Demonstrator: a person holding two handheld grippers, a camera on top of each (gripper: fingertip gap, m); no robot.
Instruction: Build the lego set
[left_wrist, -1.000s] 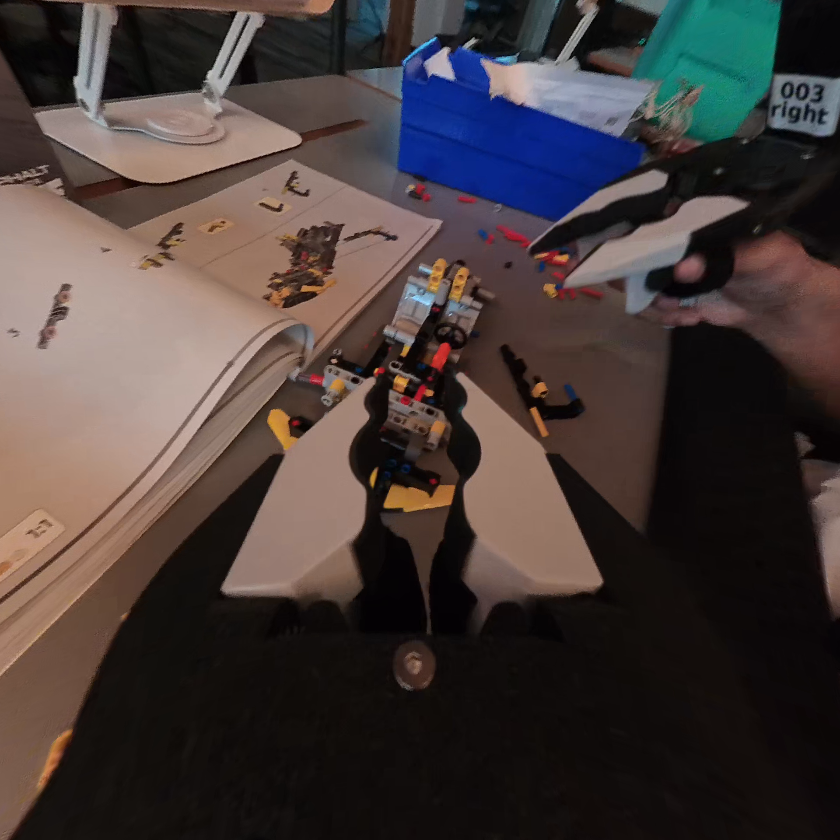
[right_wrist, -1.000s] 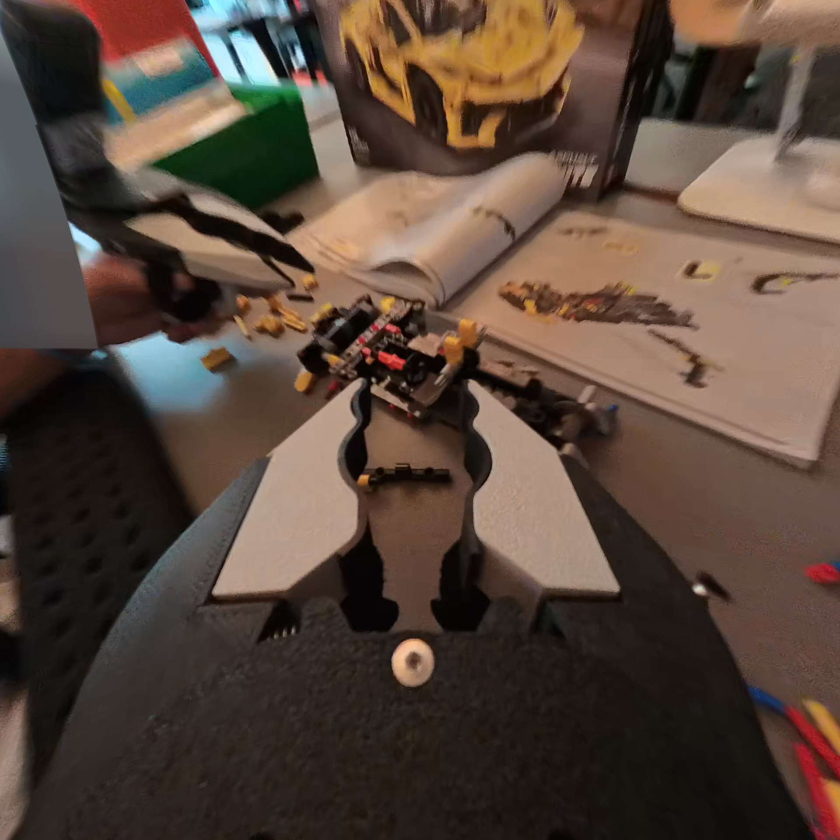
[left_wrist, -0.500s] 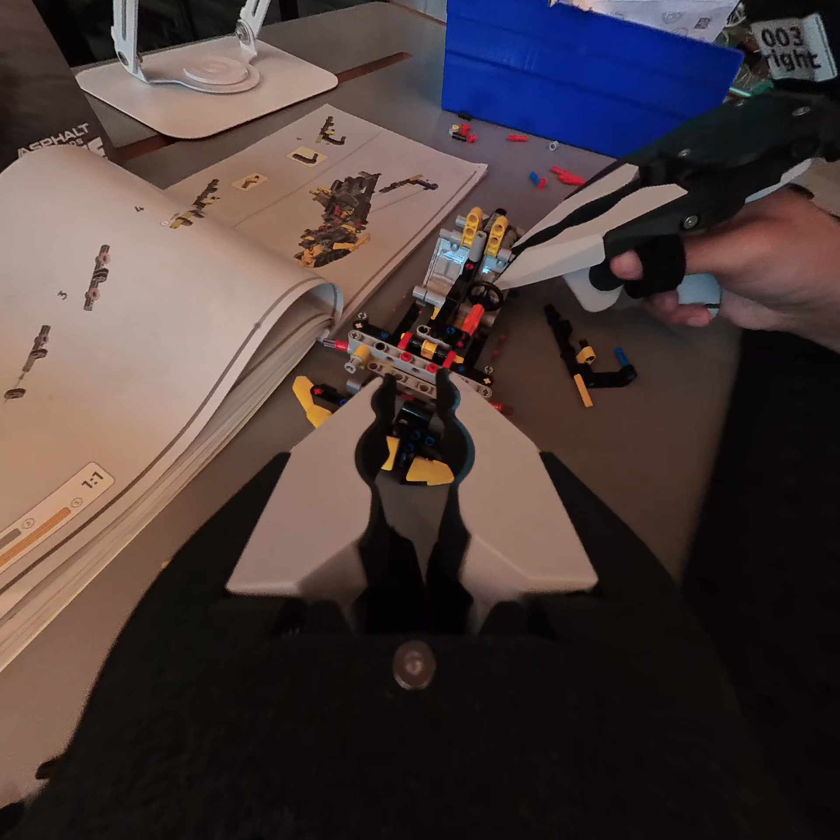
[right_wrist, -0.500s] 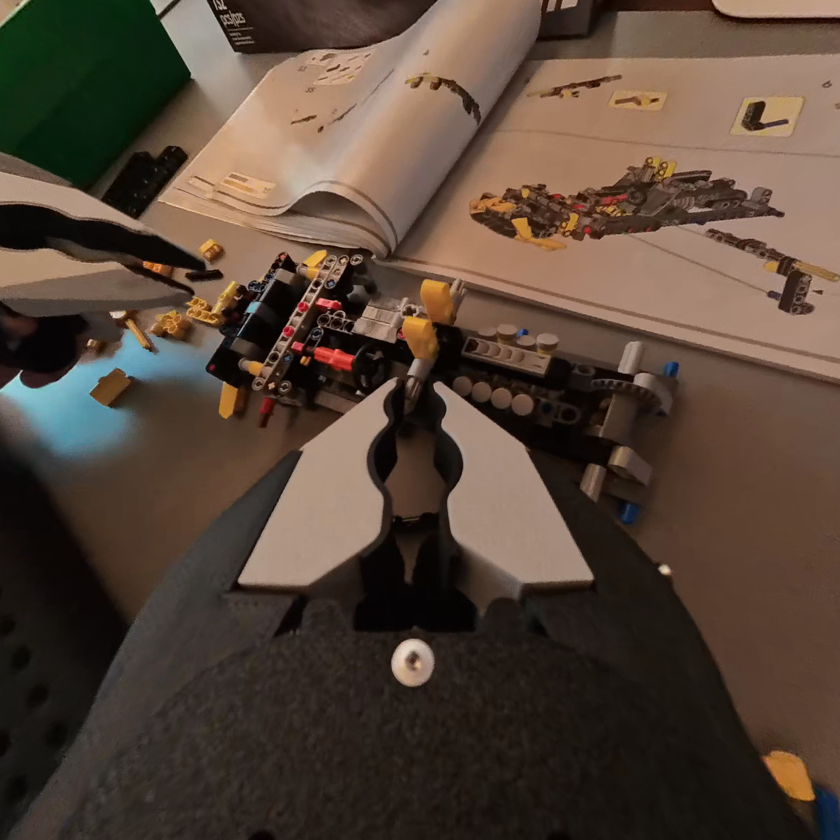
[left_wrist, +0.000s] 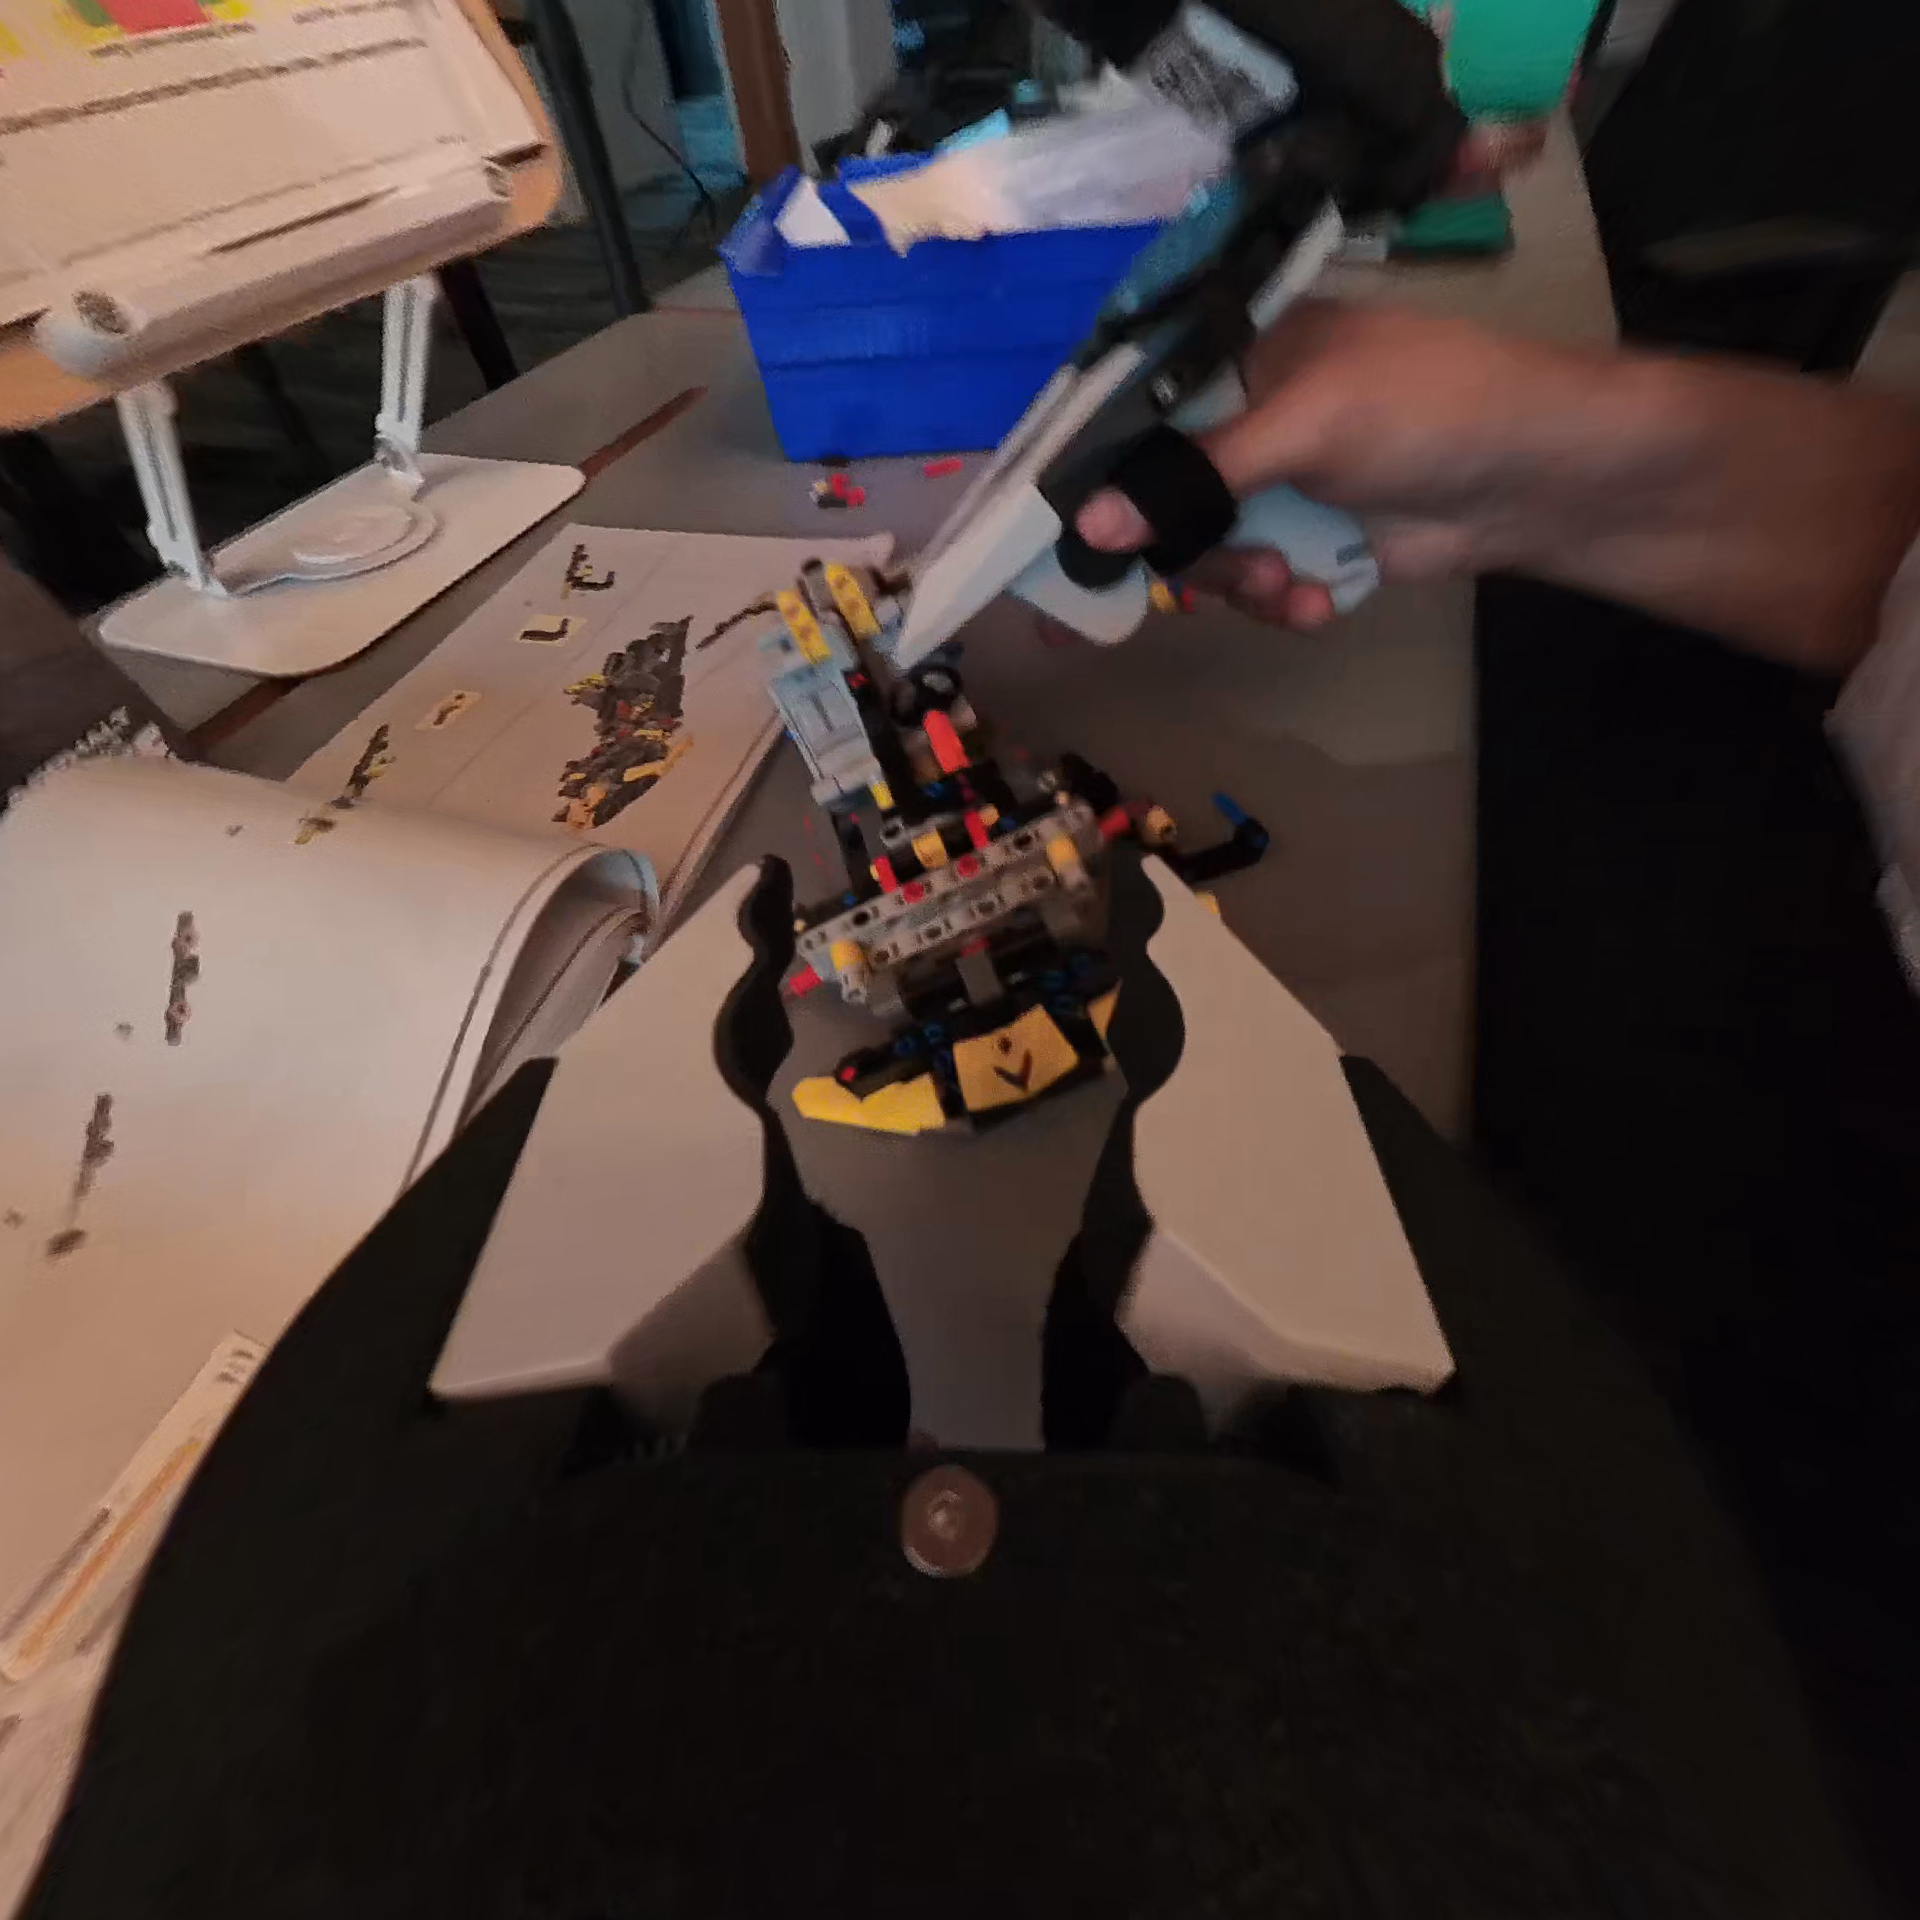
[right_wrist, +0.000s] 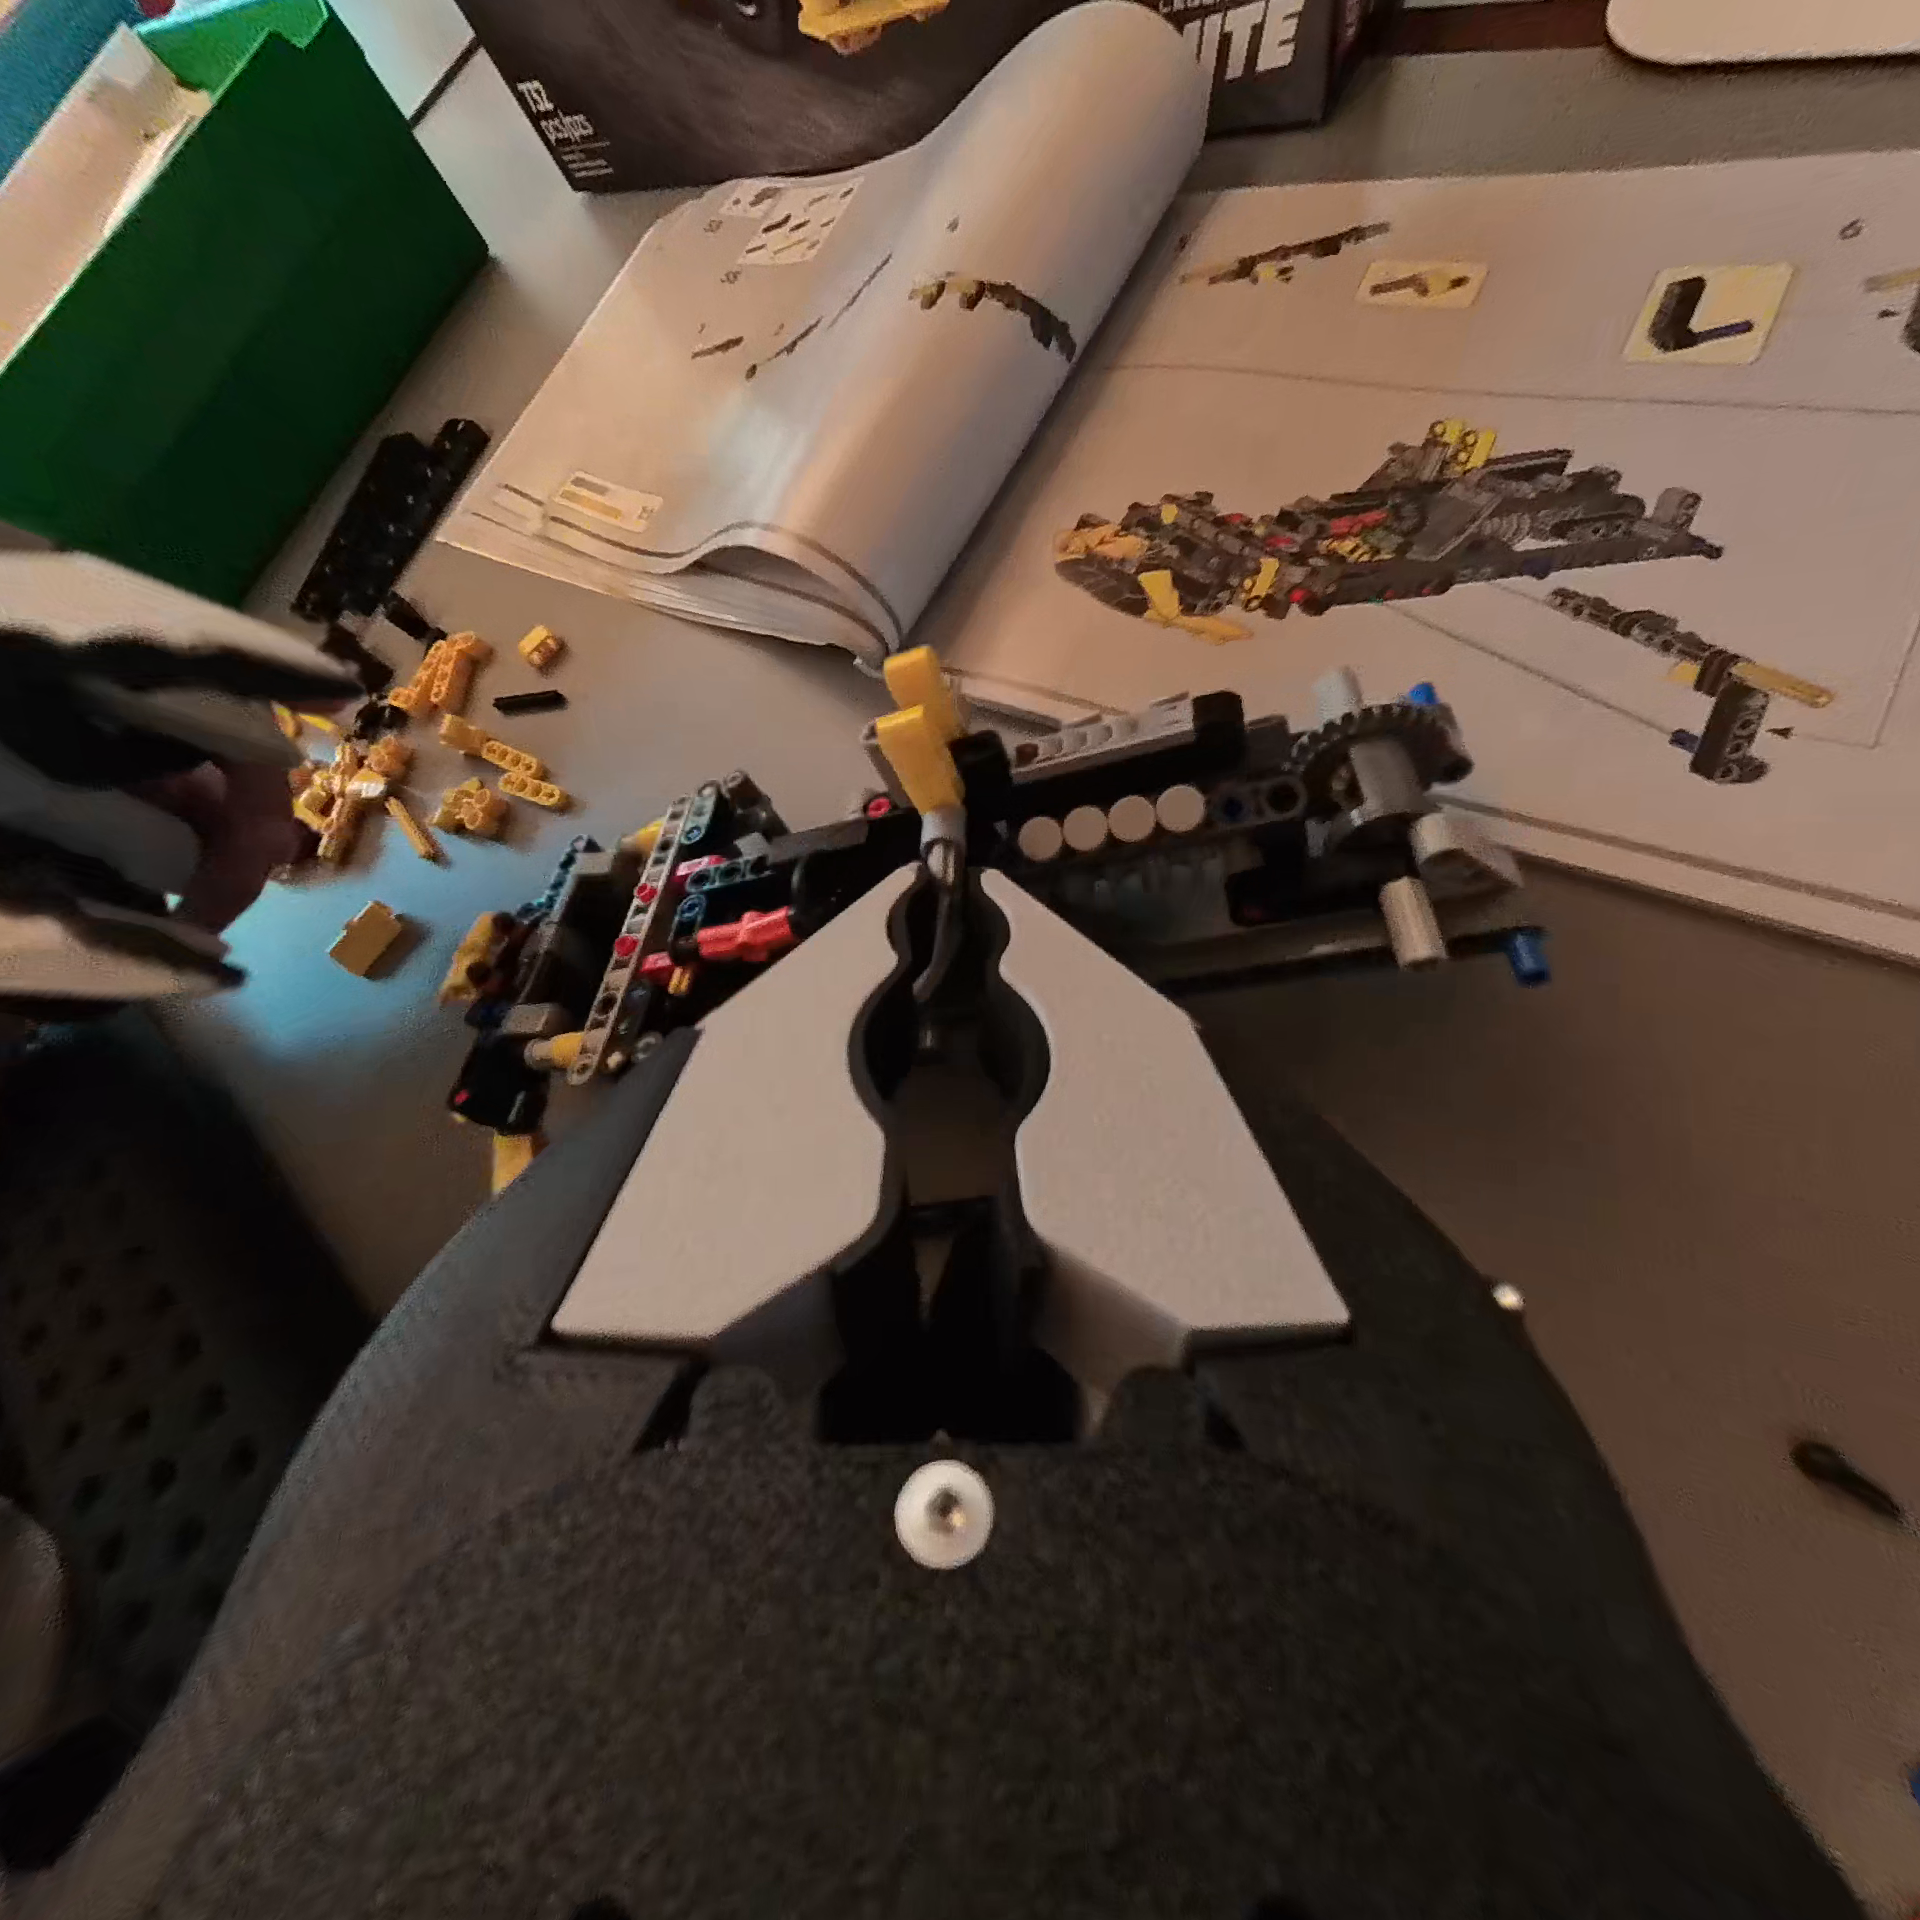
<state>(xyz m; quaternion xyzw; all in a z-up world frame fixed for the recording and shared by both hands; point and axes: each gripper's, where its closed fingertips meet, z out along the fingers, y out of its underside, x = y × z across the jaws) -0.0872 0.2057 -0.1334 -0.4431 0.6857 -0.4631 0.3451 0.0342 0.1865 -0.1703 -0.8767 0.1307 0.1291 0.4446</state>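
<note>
The part-built lego model (right_wrist: 1122, 821), a long black and grey chassis with yellow and red parts, lies by the open booklet. My right gripper (right_wrist: 951, 883) is shut on a thin grey stem under the model's yellow pieces (right_wrist: 920, 727); it also shows in the left wrist view (left_wrist: 914, 623), pinching the far end. The model's yellow nose (left_wrist: 997, 1070) points at my left gripper (left_wrist: 951, 894), which is open wide, a finger on each side of the front in that view. In the right wrist view the left gripper (right_wrist: 296, 831) is open and apart from the model.
The open instruction booklet (left_wrist: 312, 987) lies left of the model. A blue bin (left_wrist: 935, 322) and a white stand (left_wrist: 332, 561) are behind. A green bin (right_wrist: 208, 312), the black set box (right_wrist: 831, 83) and loose yellow pieces (right_wrist: 457, 748) show in the right wrist view. A black L-piece (left_wrist: 1226, 847) lies right. The grippers' ends are close to 12 centimeters from one another. From either gripper's tips it is about 12 centimeters to the black L-piece (left_wrist: 1226, 847).
My left gripper has opened wider. My right gripper has closed onto the grey stem by the yellow pieces, and the model's rear has shifted toward the booklet page.
</note>
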